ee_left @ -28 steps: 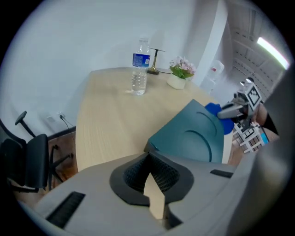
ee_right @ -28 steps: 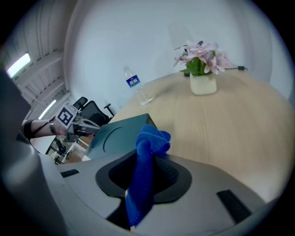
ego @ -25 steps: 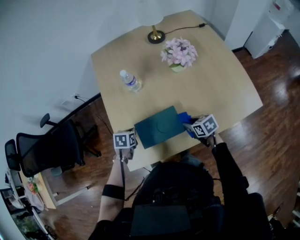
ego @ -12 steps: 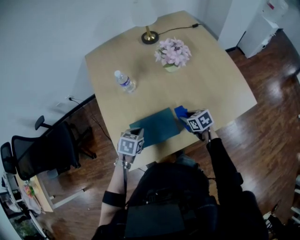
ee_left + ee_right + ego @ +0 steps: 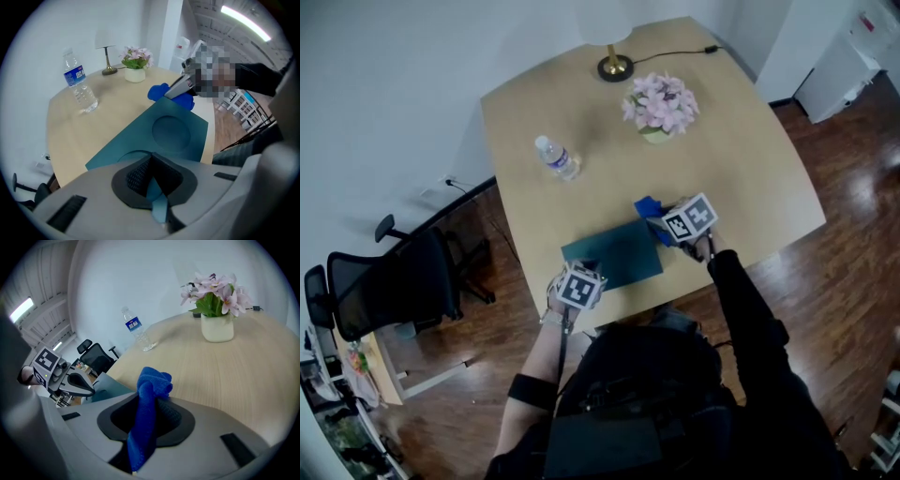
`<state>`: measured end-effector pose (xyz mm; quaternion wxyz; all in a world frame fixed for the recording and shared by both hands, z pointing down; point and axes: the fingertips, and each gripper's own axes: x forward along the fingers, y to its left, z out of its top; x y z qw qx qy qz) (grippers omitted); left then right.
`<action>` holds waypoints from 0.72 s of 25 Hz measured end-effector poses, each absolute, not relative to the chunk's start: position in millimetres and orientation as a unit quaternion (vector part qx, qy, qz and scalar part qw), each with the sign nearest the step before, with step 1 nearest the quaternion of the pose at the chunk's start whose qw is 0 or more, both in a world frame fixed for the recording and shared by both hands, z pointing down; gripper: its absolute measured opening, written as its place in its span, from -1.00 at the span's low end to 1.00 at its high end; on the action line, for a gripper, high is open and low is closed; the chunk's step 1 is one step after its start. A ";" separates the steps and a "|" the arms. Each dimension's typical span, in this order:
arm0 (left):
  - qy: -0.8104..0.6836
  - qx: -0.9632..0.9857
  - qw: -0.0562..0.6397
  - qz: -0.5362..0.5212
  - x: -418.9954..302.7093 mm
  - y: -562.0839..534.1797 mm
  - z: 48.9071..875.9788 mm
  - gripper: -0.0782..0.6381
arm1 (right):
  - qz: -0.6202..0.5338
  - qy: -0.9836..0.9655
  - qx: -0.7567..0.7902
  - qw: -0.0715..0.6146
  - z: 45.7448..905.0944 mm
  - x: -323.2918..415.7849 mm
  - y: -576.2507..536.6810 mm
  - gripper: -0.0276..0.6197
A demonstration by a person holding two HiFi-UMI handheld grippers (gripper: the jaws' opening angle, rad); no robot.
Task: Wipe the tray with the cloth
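Observation:
A flat teal tray (image 5: 614,253) with a round recess lies at the table's near edge. My left gripper (image 5: 579,281) is at its near left edge. In the left gripper view the jaws (image 5: 150,180) are shut on the tray (image 5: 159,136) rim. My right gripper (image 5: 682,225) is by the tray's far right corner, shut on a blue cloth (image 5: 649,208). In the right gripper view the cloth (image 5: 150,390) bunches up out of the closed jaws (image 5: 145,423), just above the tabletop. The cloth (image 5: 159,91) sits at the tray's far edge.
On the wooden table (image 5: 741,169) stand a water bottle (image 5: 555,157), a white pot of pink flowers (image 5: 661,105) and a lamp base (image 5: 614,67) with its cord. A black office chair (image 5: 394,291) is on the floor at the left.
My left gripper has moved right, from beside the tray's left corner onto its near edge. The right gripper with the cloth has moved farther up along the tray's right corner.

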<state>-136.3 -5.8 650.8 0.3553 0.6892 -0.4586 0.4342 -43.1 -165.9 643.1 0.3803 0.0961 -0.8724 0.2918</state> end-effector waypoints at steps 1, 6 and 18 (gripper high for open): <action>-0.455 0.687 0.357 0.440 -137.2 -5.5 651.6 -0.78 | 0.300 -0.872 0.091 0.376 642.7 -43.5 -165.0 -0.61; -0.443 0.689 0.377 0.432 -136.7 -6.3 651.2 -0.78 | 0.339 -0.872 0.079 0.343 637.2 -40.4 -153.7 -0.61; -0.435 0.688 0.364 0.452 -139.3 -7.7 647.8 -0.78 | 0.348 -0.856 0.044 0.380 650.8 23.7 -54.6 -0.61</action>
